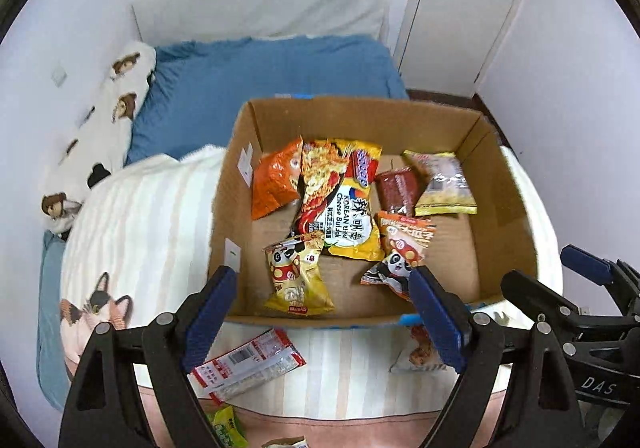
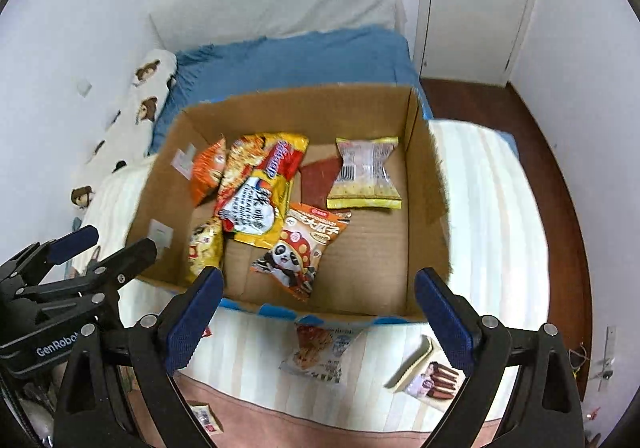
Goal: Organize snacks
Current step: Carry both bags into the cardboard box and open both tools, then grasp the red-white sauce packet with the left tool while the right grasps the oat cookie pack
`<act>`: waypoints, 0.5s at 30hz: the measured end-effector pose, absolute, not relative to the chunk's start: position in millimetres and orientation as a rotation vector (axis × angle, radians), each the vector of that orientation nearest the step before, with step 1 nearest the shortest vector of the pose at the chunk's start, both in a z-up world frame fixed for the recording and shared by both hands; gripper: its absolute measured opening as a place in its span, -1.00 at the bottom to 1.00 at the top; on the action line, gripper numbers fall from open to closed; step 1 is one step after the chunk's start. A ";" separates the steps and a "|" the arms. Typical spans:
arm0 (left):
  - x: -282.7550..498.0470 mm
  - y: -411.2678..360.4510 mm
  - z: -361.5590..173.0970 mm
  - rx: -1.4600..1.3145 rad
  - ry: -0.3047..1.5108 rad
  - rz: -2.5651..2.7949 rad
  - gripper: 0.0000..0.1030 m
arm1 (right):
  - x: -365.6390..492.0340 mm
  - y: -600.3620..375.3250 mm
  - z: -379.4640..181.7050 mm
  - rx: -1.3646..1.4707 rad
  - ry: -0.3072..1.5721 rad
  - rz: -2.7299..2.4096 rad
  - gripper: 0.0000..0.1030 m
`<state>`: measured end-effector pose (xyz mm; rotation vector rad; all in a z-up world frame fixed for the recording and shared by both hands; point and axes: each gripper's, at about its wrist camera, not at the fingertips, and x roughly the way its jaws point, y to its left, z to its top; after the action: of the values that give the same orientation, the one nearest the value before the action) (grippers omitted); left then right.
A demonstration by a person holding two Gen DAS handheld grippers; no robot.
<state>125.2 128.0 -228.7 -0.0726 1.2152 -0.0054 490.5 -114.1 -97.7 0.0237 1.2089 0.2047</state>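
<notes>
Cardboard box (image 1: 516, 216) sits open on the bed, on a striped blanket (image 1: 152, 208), already holding a pile of snack packets: orange bag, yellow Korean noodle pack (image 1: 352, 208), two panda-print packs, a dark red one, a clear-and-yellow one at the far right.

Leftovers lie on the blanket, outside the box's near wall:
- red-and-white packet (image 1: 248, 362), flat, long axis running diagonally, low-left to upper-right. Sits just below and between the left gripper's fingers, slightly left of centre.
- chicken-print packet (image 2: 320, 352), flat, roughly square-on, touching or just under the box's near edge. Near-centred under the right gripper (image 2: 320, 312).
- chocolate-stick packet (image 2: 428, 374), tilted, close to the right gripper's right finger.
- green packet (image 1: 228, 428) and another small one at the bottom edge, mostly cut off.

Gripper state: left gripper (image 1: 324, 308) wide apart, holding nothing. Right gripper also wide, holding nothing. Both hover above the box's near edge, side by side.

Judgement: the box is part filled and four or five packets are left. The right gripper is better placed for the chicken-print packet, straight down and slightly toward the person. The left is nearer the red-and-white one, but its diagonal axis probably calls for a wrist twist so the fingers close across the short side. The packets are thin and flat on soft bedding, so a pinch may snag the blanket.
</notes>
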 end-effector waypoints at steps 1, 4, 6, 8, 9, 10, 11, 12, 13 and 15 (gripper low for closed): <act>119.3 127.4 -221.3 -0.066 1.196 -0.003 0.71 | 484.0 -114.2 -90.1 0.019 1.190 0.204 0.91; 107.5 127.1 -207.7 -0.063 1.161 -0.003 0.71 | 467.0 -116.3 -70.9 0.022 1.146 0.203 0.91; 99.4 127.6 -198.0 -0.067 1.142 -0.009 0.71 | 456.8 -117.8 -59.9 0.030 1.122 0.203 0.91; 91.3 128.2 -188.7 -0.072 1.126 -0.015 0.71 | 445.5 -120.6 -49.2 0.051 1.109 0.210 0.91; 86.9 128.8 -184.6 -0.076 1.119 -0.016 0.71 | 439.0 -121.9 -44.2 0.067 1.103 0.216 0.91; 83.0 129.4 -181.2 -0.080 1.114 -0.018 0.71 | 433.2 -123.4 -40.2 0.075 1.101 0.218 0.91; 78.5 130.1 -179.3 -0.083 1.113 -0.021 0.71 | 427.3 -124.5 -37.6 0.086 1.100 0.220 0.91; 72.9 131.4 -177.9 -0.085 1.113 -0.019 0.71 | 421.0 -126.4 -36.1 0.104 1.105 0.225 0.91; 66.0 133.5 -178.1 -0.090 1.114 -0.017 0.71 | 413.8 -128.7 -36.5 0.128 1.115 0.230 0.91; 53.0 137.1 -181.9 -0.094 1.124 -0.011 0.71 | 399.3 -133.7 -43.3 0.183 1.149 0.238 0.91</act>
<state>53.0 137.1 -181.9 -0.0941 1.1236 -0.0115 399.3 -133.7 -43.3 0.1827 1.1485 0.2380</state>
